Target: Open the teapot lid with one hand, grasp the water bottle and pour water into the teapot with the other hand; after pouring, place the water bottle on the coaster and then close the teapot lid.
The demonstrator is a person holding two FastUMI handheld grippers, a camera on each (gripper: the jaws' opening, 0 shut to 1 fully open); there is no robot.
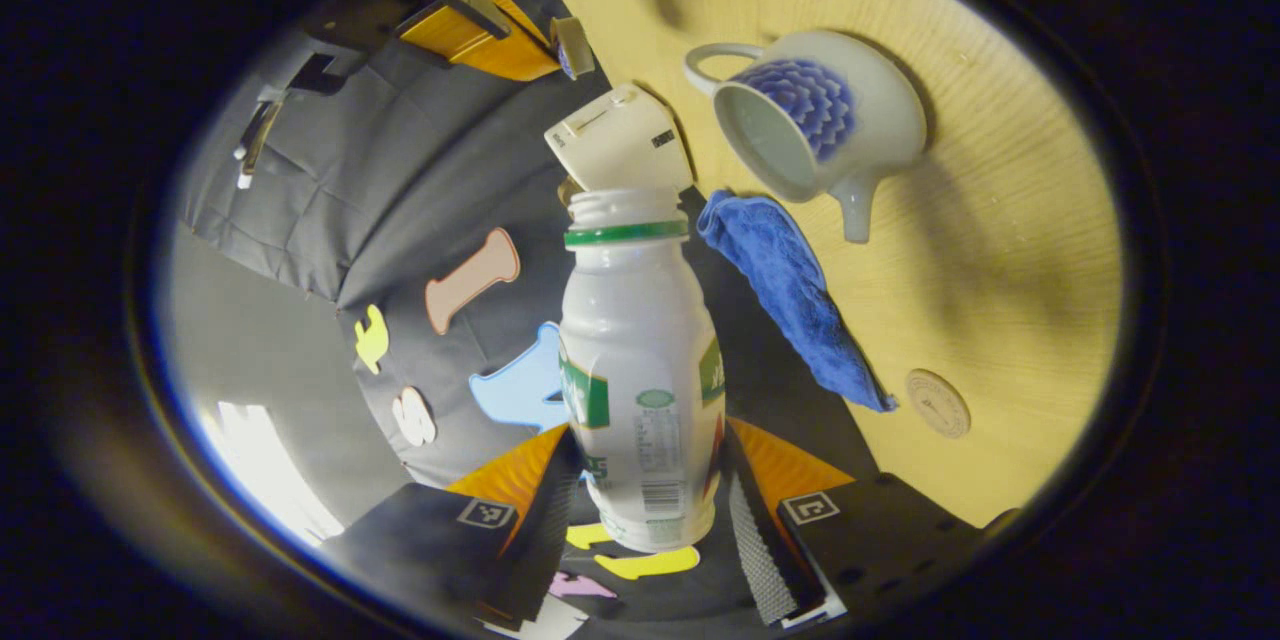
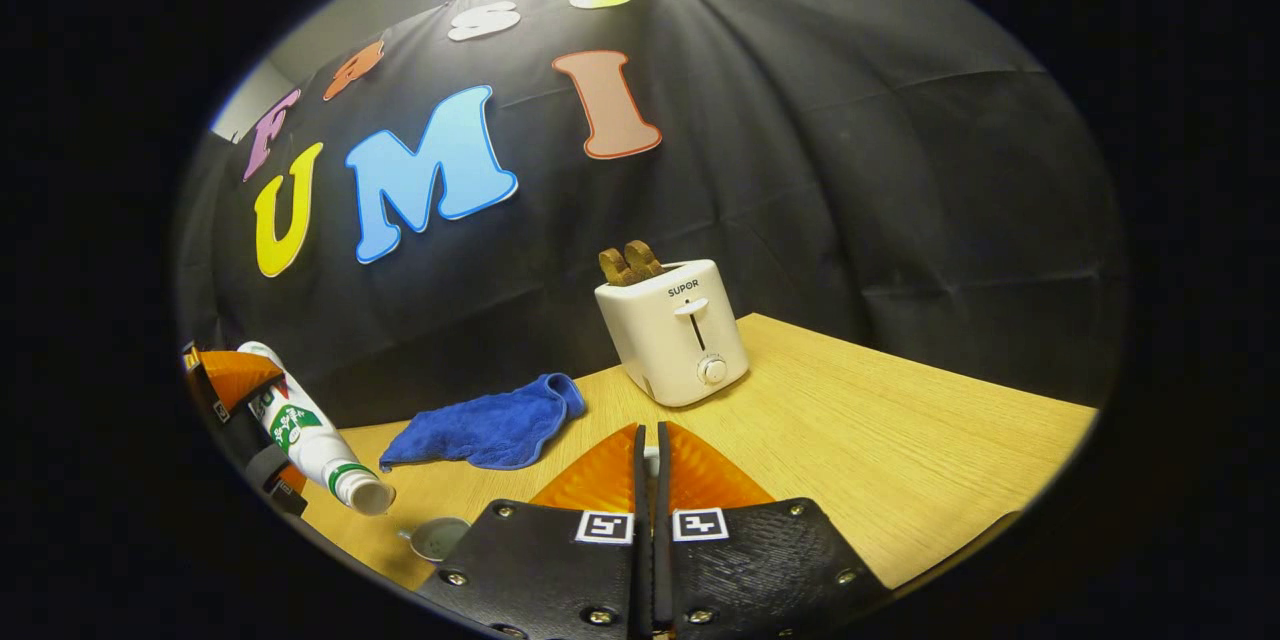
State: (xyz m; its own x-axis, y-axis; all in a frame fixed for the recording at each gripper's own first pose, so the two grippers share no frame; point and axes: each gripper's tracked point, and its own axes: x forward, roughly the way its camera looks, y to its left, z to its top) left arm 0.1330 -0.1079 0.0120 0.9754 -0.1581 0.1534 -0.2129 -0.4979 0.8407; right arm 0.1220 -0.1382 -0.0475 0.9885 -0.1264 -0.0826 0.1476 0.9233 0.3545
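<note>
The left tongs point(image 1: 650, 510) are clamped on the bottle point(image 1: 640, 370), tipped so its uncapped mouth aims down toward the open teapot point(image 1: 850, 120) on the desk point(image 1: 1000, 270), apparently for pouring. The right tongs point(image 2: 650, 510) are pressed together, seemingly pinching something small, perhaps the lid, held clear of the pot. A blue cloth point(image 1: 790, 300) lies beside the teapot; the coaster point(image 1: 938, 403) waits bare nearby.
</note>
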